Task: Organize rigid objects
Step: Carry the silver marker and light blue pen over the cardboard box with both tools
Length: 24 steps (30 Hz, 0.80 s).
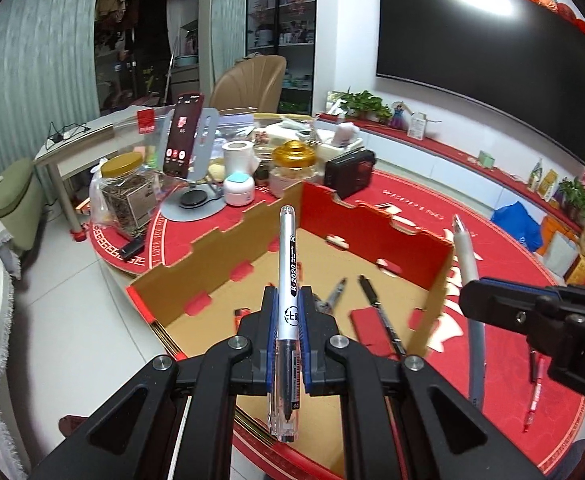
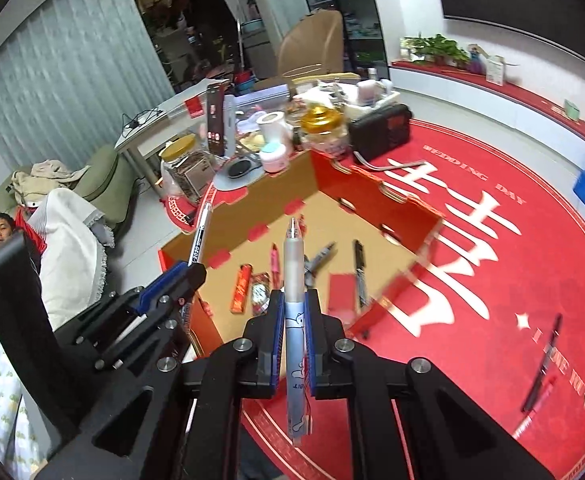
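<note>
1. Red and round, the table cloth with white letters point(image 2: 492, 216) covers the table, and a big dark screen point(image 1: 488, 52) hangs on the white wall behind it.
2. An open cardboard box, brown inside and red outside, point(image 1: 220, 236) sits on the cloth.
3. In the box lie a black pen point(image 2: 359, 270), small metal pliers point(image 2: 319, 260), an orange lighter point(image 2: 241, 288) and a pink pen point(image 2: 274, 264).
4. The left gripper point(image 1: 288, 308) is closed tight on a clear pen with a white label point(image 1: 287, 272), held above the near side of the box.
5. The right gripper point(image 2: 294, 312) is closed tight on a frosted grey pen point(image 2: 294, 280), also above the near side of the box.
6. Past the box stand a glass jar with a gold lid point(image 1: 124, 192), a phone on a grey stand point(image 1: 182, 136) and a black radio point(image 1: 350, 172).
7. On the bare cloth to the right lie a long black pen point(image 2: 542, 364) and a red pen point(image 2: 534, 412).
8. A person point(image 2: 0, 232) sits at the left by a white blanket.
</note>
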Motion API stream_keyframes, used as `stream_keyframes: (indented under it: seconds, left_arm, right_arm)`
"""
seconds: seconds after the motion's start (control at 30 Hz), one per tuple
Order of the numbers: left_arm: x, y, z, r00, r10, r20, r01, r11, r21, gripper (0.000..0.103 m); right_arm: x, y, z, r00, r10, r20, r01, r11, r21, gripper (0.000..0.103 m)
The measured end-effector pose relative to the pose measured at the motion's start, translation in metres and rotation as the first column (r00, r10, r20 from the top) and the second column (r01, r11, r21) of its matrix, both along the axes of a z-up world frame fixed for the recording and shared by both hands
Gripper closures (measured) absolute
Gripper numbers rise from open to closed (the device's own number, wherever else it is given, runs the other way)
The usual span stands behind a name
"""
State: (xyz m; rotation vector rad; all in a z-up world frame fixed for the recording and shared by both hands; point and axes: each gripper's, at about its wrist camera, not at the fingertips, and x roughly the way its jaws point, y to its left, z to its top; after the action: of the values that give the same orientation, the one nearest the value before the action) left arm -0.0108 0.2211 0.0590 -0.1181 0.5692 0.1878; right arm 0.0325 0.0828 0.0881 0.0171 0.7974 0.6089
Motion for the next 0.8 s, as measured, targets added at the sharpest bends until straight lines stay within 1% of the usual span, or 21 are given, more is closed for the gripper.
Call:
stream_keyframes:
  seconds: [0.1, 0.4, 0.8]
  left_arm:
    - [0.008, 0.007, -0.003, 1.0, 0.011, -0.01, -0.011, 1.0, -0.003, 0.093]
    - [0.028, 0.016, -0.013, 0.999, 0.028, -0.035, -0.028, 1.0, -0.01, 0.093]
    - [0.042, 0.016, -0.023, 0.997, 0.034, -0.063, -0.035, 0.999, -0.016, 0.093]
  right_arm:
    - [0.008, 0.017, -0.002, 1.0, 0.025, 0.001, -0.025, 1.0, -0.006, 0.092]
    - [0.029, 0.041, -0.008, 0.998, 0.054, -0.013, -0.054, 0.998, -0.015, 0.092]
    - [0.047, 0.044, -0.017, 0.999, 0.041, -0.027, -0.042, 0.999, -0.032, 0.092]
